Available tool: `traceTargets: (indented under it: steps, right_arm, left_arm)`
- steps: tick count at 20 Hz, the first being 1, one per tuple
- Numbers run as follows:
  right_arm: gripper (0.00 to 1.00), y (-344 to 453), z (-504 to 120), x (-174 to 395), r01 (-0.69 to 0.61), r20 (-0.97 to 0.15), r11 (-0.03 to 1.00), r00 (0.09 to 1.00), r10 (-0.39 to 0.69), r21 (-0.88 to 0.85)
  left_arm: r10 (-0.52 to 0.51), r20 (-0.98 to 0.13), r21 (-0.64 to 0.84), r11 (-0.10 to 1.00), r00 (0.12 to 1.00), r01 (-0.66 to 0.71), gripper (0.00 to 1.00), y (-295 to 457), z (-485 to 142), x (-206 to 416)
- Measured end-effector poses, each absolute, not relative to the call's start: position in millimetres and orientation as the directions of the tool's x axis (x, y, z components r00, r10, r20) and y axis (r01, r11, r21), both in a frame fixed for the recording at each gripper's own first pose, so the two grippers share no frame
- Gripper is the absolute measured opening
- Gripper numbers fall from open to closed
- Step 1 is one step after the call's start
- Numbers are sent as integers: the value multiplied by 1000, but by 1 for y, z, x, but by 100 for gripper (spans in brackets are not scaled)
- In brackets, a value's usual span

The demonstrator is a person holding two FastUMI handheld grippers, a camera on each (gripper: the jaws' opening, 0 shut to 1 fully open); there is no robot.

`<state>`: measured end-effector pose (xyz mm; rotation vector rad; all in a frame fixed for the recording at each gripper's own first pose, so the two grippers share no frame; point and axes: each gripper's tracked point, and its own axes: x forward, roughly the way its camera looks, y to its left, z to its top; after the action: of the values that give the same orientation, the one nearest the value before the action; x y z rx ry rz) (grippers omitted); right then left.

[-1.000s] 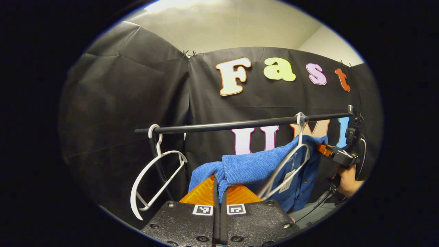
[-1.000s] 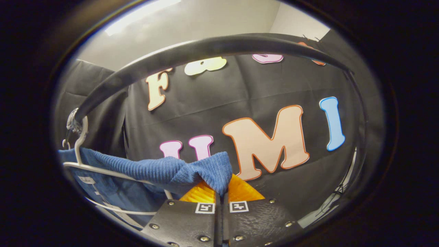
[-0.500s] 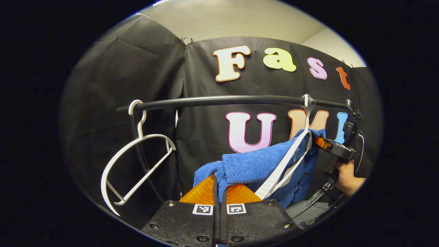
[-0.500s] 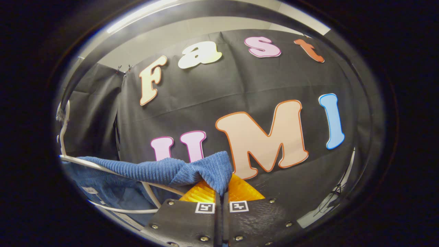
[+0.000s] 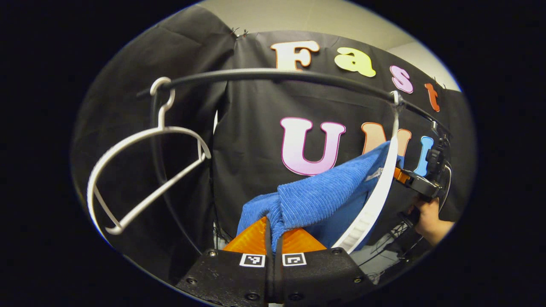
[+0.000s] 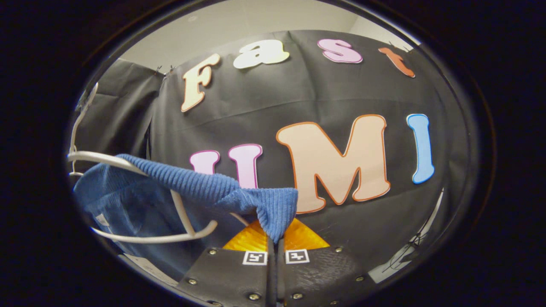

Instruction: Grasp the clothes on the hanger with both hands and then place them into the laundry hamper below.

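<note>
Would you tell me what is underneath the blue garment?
A white hanger runs under the blue garment, its lower loop showing below the cloth. The hanger's far shoulder is covered by fabric. Both grippers pinch the garment's ends.

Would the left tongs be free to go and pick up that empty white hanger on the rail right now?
Probably not yet. The left tongs are shut on the blue garment, so they would have to let it go first. The empty hanger itself hangs unobstructed on the rail.

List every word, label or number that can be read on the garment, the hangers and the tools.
None can be read.
White tag on the blue garment: too small to read.
Square markers on the left tool and right tool: patterns, no words.
</note>
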<state>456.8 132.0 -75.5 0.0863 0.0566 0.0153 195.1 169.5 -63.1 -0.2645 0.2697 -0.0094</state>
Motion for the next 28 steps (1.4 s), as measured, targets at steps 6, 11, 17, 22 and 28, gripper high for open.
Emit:
traceTargets:
  steps: [6,11,17,22,28]
  right_arm:
    - [2,132,-80,459,-6,-19,1000,1000,6,26]
    - [1,128,-66,469,26,100,993,995,-15,-117]
    - [4,106,-156,475,84,-144,996,986,-85,-13]
    - [4,102,-207,441,82,-274,997,958,-81,-7]
    - [4,132,-238,385,-124,-376,992,918,122,21]
  left_arm:
    - [-59,-173,-204,979,983,23,1,158,-62,192]
    - [-102,-148,-228,971,984,66,1,154,-75,203]
    - [-133,-188,-219,971,973,91,1,135,-101,208]
    - [-110,-242,-188,980,964,65,1,136,-130,197]
    - [-70,-308,-192,981,949,11,1,138,-157,167]
